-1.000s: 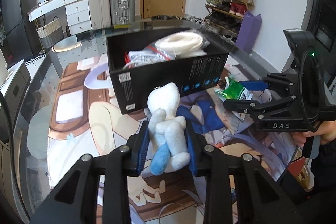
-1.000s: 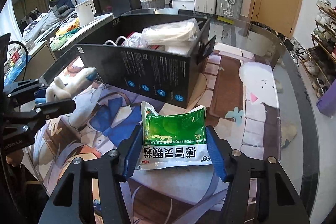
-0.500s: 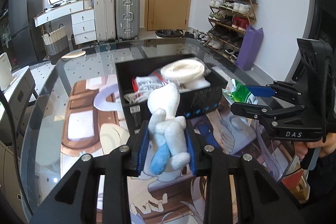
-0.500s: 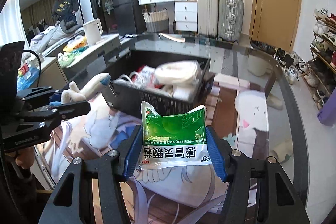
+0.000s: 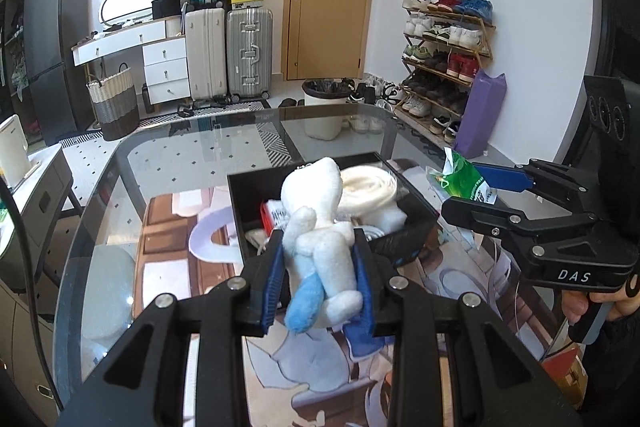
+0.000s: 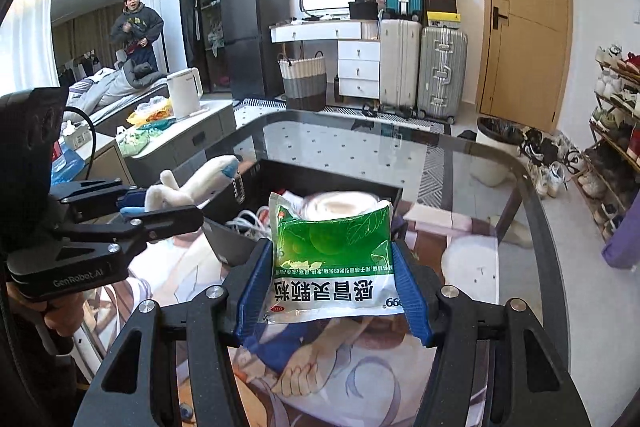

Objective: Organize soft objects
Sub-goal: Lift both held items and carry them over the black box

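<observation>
My left gripper (image 5: pixel 318 279) is shut on a white and blue plush toy (image 5: pixel 316 235) and holds it in the air just before the near wall of the black box (image 5: pixel 256 187). The toy also shows in the right wrist view (image 6: pixel 192 187). My right gripper (image 6: pixel 332 291) is shut on a green and white sachet bag (image 6: pixel 332 259), raised above the near right side of the box (image 6: pixel 320 175). The bag shows in the left wrist view (image 5: pixel 460 183). The box holds a white roll (image 5: pixel 370 187), cables and a packet.
The box stands on a printed mat (image 5: pixel 168 247) on a glass table (image 5: pixel 192 147). Behind are suitcases (image 5: pixel 228 51), a shoe rack (image 5: pixel 444 59), a bin (image 5: pixel 324 107) and a side counter with a kettle (image 6: pixel 184 93). A person (image 6: pixel 136 27) stands far left.
Both grippers have risen with their loads, so I now look down into the box from above instead of at its side wall. Both grips are unchanged.
</observation>
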A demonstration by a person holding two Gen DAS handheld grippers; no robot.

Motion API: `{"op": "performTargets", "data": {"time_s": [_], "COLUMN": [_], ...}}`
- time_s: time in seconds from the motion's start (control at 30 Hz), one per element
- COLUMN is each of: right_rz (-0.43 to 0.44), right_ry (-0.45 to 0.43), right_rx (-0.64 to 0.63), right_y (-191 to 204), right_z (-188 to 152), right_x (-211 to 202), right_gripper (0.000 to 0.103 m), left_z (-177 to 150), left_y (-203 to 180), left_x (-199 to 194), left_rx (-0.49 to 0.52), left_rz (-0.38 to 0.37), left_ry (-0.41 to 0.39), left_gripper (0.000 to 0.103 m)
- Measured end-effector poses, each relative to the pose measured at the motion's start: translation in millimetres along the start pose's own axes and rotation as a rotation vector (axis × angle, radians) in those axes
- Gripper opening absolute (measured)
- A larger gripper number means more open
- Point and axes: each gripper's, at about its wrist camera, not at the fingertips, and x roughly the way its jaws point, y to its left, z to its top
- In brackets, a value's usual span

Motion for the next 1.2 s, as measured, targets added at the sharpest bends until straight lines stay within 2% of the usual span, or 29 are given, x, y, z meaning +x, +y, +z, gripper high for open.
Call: {"op": "performTargets", "data": {"time_s": [0.4, 1.2], "right_rz": [0.018, 0.04], "right_ry": [-0.023, 0.053], "right_rx": [-0.017, -0.1], "right_y": [1.4, -2.7], "right_z": [19.3, 26.8], "right_x": [14.4, 78.6], "right_gripper": [0.06, 0.06], "left_z": [15.8, 25.2], "left_y": [6.2, 16.7], "left_x": [18.8, 75.4], "left_rx": [0.006, 0.006], "left_rz": [0.002, 0.018], "left_ry": [-0.013, 0.052], "left_gripper": [0.03, 0.03]}}
